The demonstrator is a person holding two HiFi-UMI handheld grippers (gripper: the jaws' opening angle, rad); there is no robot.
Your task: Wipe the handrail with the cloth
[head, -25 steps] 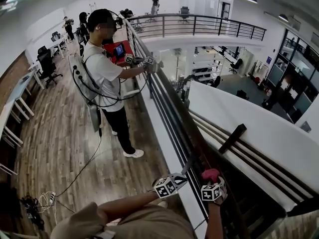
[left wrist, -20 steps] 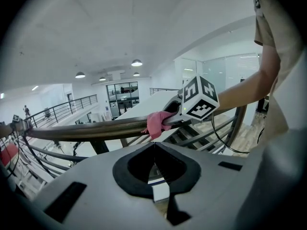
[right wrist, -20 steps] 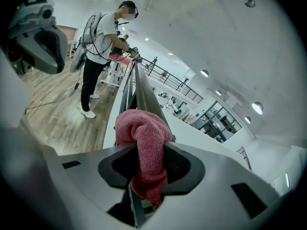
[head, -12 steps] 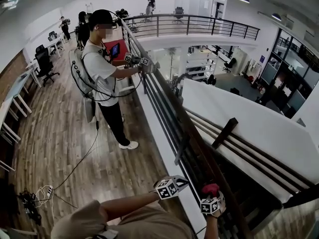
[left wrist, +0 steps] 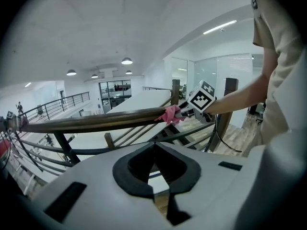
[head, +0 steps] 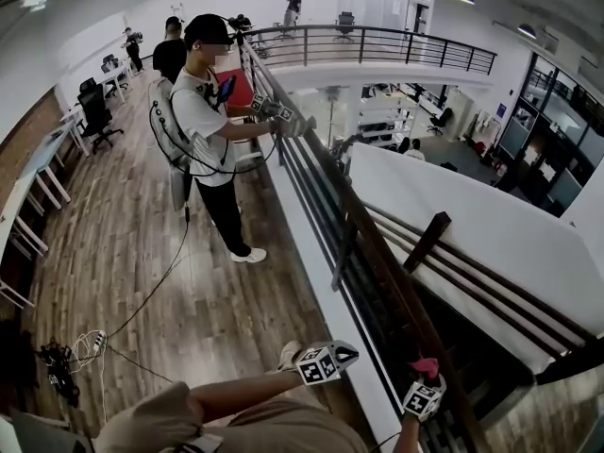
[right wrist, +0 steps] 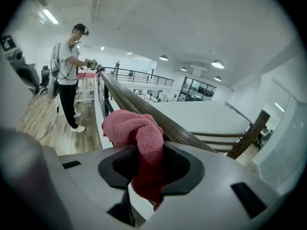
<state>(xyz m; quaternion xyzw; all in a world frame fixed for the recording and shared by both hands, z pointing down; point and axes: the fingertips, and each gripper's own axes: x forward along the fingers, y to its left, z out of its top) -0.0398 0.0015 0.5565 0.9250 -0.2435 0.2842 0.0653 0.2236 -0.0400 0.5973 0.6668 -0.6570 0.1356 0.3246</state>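
Handrail (right wrist: pixel 144 105) cleaning is under way on an office mezzanine, where a person presses a pink cloth (right wrist: pixel 139 133) onto the dark wooden rail at the near end of the balcony. The right gripper (right wrist: pixel 148 171) is clamped on the cloth, a bunched fold standing up between its jaws and touching the top of the rail. The left gripper (left wrist: pixel 154 171) hangs just beside the railing on the floor side, jaws together and holding nothing. No difference in sheen shows along the wood, so the wiped part cannot be told from the unwiped. Judging by where the cloth sits, a long run of rail stretches ahead toward a second person (head: pixel 212 125) working at the same railing, and most of the job appears to remain.
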